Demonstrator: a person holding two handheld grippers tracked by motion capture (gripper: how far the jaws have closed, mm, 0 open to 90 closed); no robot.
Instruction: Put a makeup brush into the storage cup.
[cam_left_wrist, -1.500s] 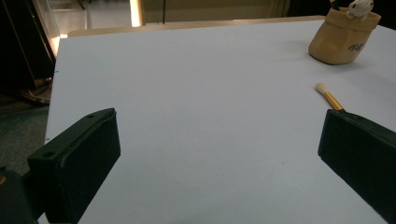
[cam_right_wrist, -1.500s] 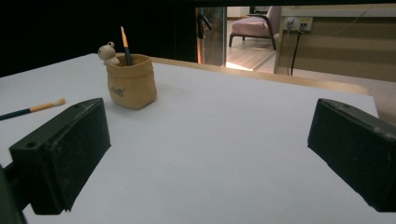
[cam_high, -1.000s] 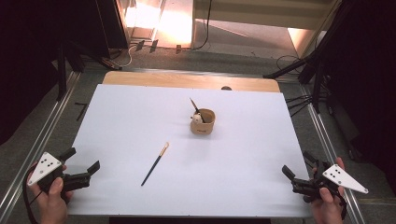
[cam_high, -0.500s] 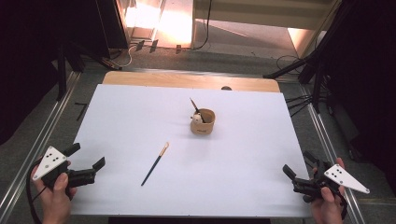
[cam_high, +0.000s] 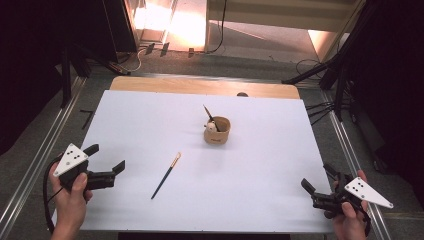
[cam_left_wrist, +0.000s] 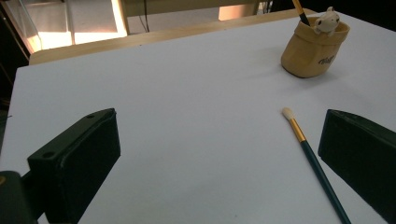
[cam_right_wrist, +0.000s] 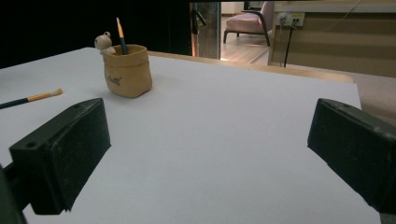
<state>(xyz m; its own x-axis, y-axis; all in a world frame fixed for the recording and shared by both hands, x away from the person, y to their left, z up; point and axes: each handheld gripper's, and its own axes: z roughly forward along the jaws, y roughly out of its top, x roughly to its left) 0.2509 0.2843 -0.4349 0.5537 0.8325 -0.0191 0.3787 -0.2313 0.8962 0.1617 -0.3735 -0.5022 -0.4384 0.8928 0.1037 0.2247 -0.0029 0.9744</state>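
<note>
A loose paintbrush (cam_high: 166, 175) lies flat on the white surface (cam_high: 270, 160), left of centre, bristles pointing far-right toward a tan pouch-shaped holder (cam_high: 217, 131) that keeps another brush upright. The left tool (cam_high: 106, 162) hovers near-left, jaws spread and empty. The right tool (cam_high: 318, 180) sits near-right, also spread and empty.
</note>
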